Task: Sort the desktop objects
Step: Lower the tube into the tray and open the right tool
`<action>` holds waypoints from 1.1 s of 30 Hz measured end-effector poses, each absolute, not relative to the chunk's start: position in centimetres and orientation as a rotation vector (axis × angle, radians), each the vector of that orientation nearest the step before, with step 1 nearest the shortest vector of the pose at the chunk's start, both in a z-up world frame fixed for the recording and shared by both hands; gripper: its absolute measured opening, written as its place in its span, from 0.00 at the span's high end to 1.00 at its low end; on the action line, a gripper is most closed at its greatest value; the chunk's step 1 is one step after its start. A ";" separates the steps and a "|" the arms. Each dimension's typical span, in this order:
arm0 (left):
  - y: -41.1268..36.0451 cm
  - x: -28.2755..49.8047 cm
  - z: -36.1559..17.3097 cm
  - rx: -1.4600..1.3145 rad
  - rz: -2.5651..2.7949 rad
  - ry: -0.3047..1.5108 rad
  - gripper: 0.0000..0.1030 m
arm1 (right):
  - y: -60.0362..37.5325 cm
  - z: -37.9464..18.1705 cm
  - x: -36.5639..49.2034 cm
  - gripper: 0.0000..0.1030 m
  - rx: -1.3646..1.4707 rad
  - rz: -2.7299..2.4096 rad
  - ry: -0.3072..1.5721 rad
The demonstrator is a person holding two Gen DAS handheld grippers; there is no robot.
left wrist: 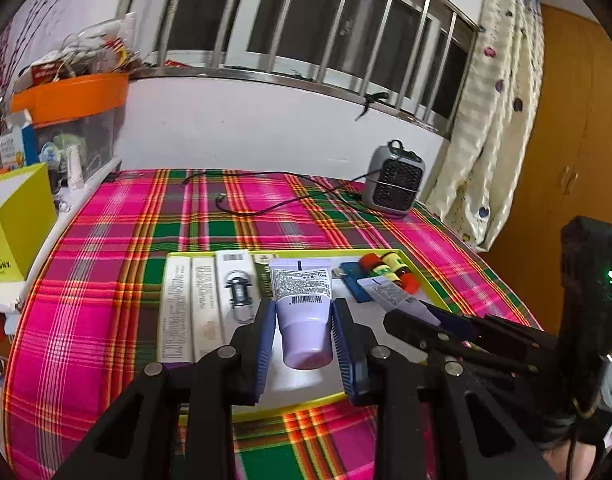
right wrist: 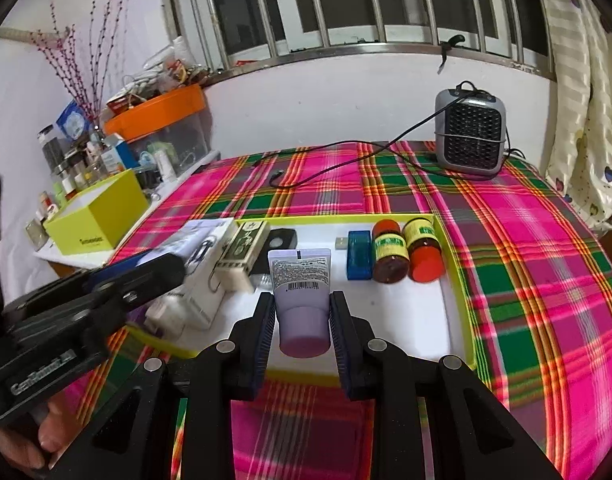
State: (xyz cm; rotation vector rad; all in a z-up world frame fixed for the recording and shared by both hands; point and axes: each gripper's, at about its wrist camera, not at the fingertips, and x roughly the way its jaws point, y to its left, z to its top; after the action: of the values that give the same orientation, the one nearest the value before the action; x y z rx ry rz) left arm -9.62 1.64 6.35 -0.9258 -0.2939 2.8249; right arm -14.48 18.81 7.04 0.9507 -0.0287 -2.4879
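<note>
My left gripper (left wrist: 304, 309) is shut on a lilac tube (left wrist: 302, 280), cap toward the camera, above a white tray with a yellow-green rim (left wrist: 426, 280). To its right, my right gripper (left wrist: 410, 314) comes in with a second small tube (left wrist: 386, 291) between its blue pads. In the right wrist view, that right gripper (right wrist: 302, 299) is shut on its lilac tube (right wrist: 300, 270) over the tray (right wrist: 462, 280). The left gripper (right wrist: 172, 266) shows blurred at the left, and what it holds is hidden there.
The tray holds white boxes (left wrist: 178, 308), a carabiner pack (left wrist: 240, 288), a blue USB device (right wrist: 358, 254) and two red-capped bottles (right wrist: 390, 256). A grey heater (right wrist: 470, 136) with its cable stands at the back. A yellow-green box (right wrist: 98, 220) sits left of the plaid cloth.
</note>
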 end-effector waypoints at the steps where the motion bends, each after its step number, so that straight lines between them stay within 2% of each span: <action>1: 1.3 -9.7 6.3 -0.925 2.830 -0.307 0.71 | 18.5 6.9 -15.1 0.72 0.959 -2.487 -0.028; 14: -1.4 -9.7 5.5 -0.935 2.861 -0.420 0.71 | 16.1 5.3 -19.4 0.72 1.061 -2.500 -0.001; 33: -1.6 -9.6 5.5 -0.932 2.856 -0.439 0.71 | 14.8 3.9 -22.0 0.72 1.175 -2.513 -0.020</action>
State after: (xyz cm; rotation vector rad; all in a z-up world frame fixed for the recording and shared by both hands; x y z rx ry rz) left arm -9.60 -1.65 5.53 -0.9322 -0.4388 2.8556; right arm -22.00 14.81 3.93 1.1750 -0.0196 -2.5128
